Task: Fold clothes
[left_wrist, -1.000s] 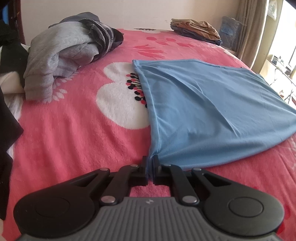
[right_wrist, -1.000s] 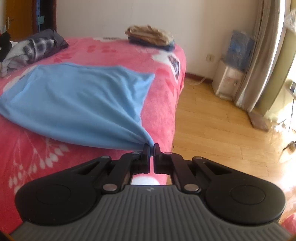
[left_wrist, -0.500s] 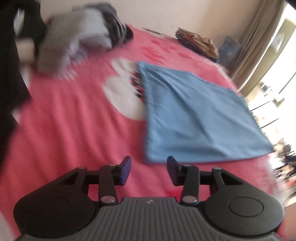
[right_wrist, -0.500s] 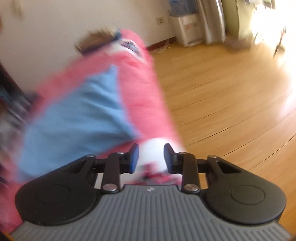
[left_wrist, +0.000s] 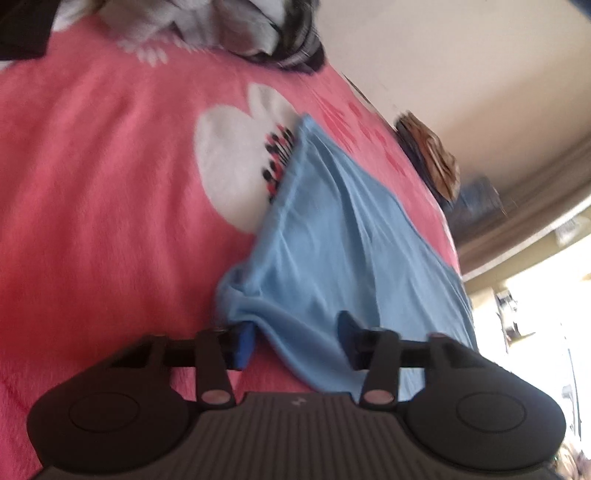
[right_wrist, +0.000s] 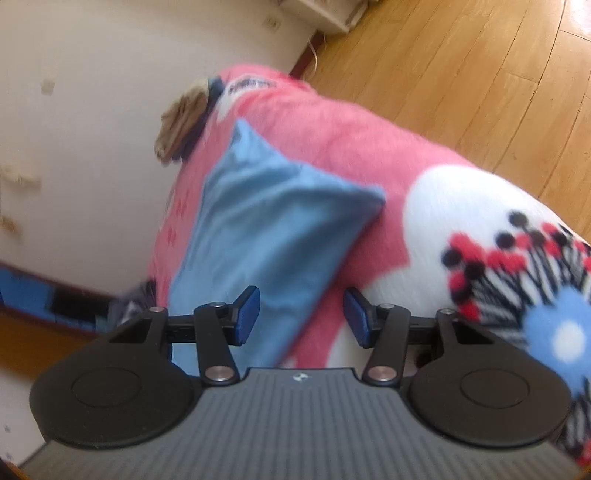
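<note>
Presently, both grippers stand with their jaws apart and grip nothing. In the left wrist view the left gripper sits at 6 o'clock, low over the bed, and the near bunched corner of the blue garment passes between its fingers; whether the cloth touches either pad cannot be told, but the gap is plainly wide. In the right wrist view the right gripper likewise sits at 6 o'clock with its fingers spread, and the near edge of the blue garment runs into the gap from 11 o'clock. The garment lies on the pink floral blanket as a roughly rectangular panel, mostly flat, with creases along its length and one rumpled corner nearest the left gripper. Judging from this shape, at least one fold appears complete, and the panel looks still too large for a finished bundle; a further fold, and smoothing of the rumpled corner, probably remain. Farther out, at 12 o'clock in the left wrist view, a heap of grey and plaid clothes lies unfolded near the head of the bed, so more items appear to be waiting. At 2 o'clock a small stack of folded clothes rests at the far edge of the bed, well apart from the blue garment. Beyond the bed the right wrist view shows the wooden floor.
</note>
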A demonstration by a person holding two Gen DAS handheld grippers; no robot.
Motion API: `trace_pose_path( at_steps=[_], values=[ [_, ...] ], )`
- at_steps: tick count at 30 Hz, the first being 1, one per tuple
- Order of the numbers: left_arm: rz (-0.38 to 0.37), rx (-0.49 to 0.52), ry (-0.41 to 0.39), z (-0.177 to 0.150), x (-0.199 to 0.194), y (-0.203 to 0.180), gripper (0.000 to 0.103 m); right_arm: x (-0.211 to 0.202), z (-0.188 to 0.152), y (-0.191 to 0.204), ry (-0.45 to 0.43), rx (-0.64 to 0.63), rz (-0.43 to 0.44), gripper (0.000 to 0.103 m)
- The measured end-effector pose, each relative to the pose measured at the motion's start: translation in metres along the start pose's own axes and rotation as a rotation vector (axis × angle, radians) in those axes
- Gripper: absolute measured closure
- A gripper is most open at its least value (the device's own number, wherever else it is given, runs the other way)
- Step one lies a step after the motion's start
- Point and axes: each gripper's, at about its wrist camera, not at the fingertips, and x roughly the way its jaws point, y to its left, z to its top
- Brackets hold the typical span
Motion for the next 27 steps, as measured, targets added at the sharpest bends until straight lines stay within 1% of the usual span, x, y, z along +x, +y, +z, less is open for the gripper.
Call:
trace_pose_path(
  at_steps=[2, 3, 4, 5, 6, 7, 8, 12, 15, 18, 20, 22, 24, 25, 26, 27],
  values=[
    [0.021, -0.015, -0.018, 0.003, 0.003, 0.0, 0.085, 0.004, 0.002, 0.0, -0.036, -0.001, 0.008, 0.057],
    [0.031, -0.017, -0.023, 0.004, 0.004, 0.0, 0.088, 0.006, 0.003, 0.0, -0.053, -0.002, 0.013, 0.061],
    [0.038, -0.021, -0.026, 0.005, 0.003, 0.0, 0.094, 0.007, 0.007, 0.0, -0.07, -0.001, 0.014, 0.069],
    [0.043, -0.027, -0.026, 0.006, 0.002, 0.0, 0.096, 0.009, 0.008, 0.0, -0.082, 0.001, 0.005, 0.077],
    [0.042, -0.031, -0.027, 0.006, -0.001, 0.0, 0.097, 0.01, 0.009, 0.0, -0.094, 0.003, -0.005, 0.093],
    [0.04, -0.027, -0.032, 0.007, -0.006, -0.001, 0.097, 0.009, 0.009, -0.002, -0.101, 0.012, 0.0, 0.097],
    [0.04, -0.018, -0.039, 0.007, -0.014, -0.003, 0.098, 0.008, 0.009, -0.004, -0.108, 0.023, 0.007, 0.099],
    [0.034, -0.001, -0.061, 0.009, -0.051, -0.004, 0.098, -0.018, -0.002, 0.009, -0.119, -0.033, 0.022, 0.1],
    [0.06, 0.036, -0.04, 0.006, -0.081, -0.003, 0.098, -0.039, -0.014, 0.017, -0.093, -0.045, 0.028, 0.1],
    [0.089, 0.06, 0.022, -0.003, -0.115, 0.007, 0.098, -0.068, -0.032, 0.014, -0.026, -0.041, 0.012, 0.1],
    [0.114, 0.057, 0.073, -0.015, -0.136, 0.02, 0.098, -0.086, -0.048, 0.007, 0.023, -0.045, -0.021, 0.1],
    [0.13, 0.045, 0.155, -0.032, -0.145, 0.037, 0.097, -0.101, -0.065, -0.004, 0.064, -0.033, -0.058, 0.1],
    [0.135, 0.054, 0.248, -0.046, -0.142, 0.052, 0.092, -0.109, -0.079, -0.016, 0.108, -0.041, -0.112, 0.099],
    [0.151, 0.075, 0.278, -0.051, -0.141, 0.058, 0.083, -0.109, -0.085, -0.023, 0.132, -0.058, -0.144, 0.096],
    [0.162, 0.101, 0.284, -0.054, -0.142, 0.062, 0.084, -0.107, -0.087, -0.024, 0.143, -0.098, -0.182, 0.095],
    [0.165, 0.12, 0.271, -0.054, -0.147, 0.064, 0.084, -0.108, -0.088, -0.025, 0.144, -0.135, -0.189, 0.093]
  ],
)
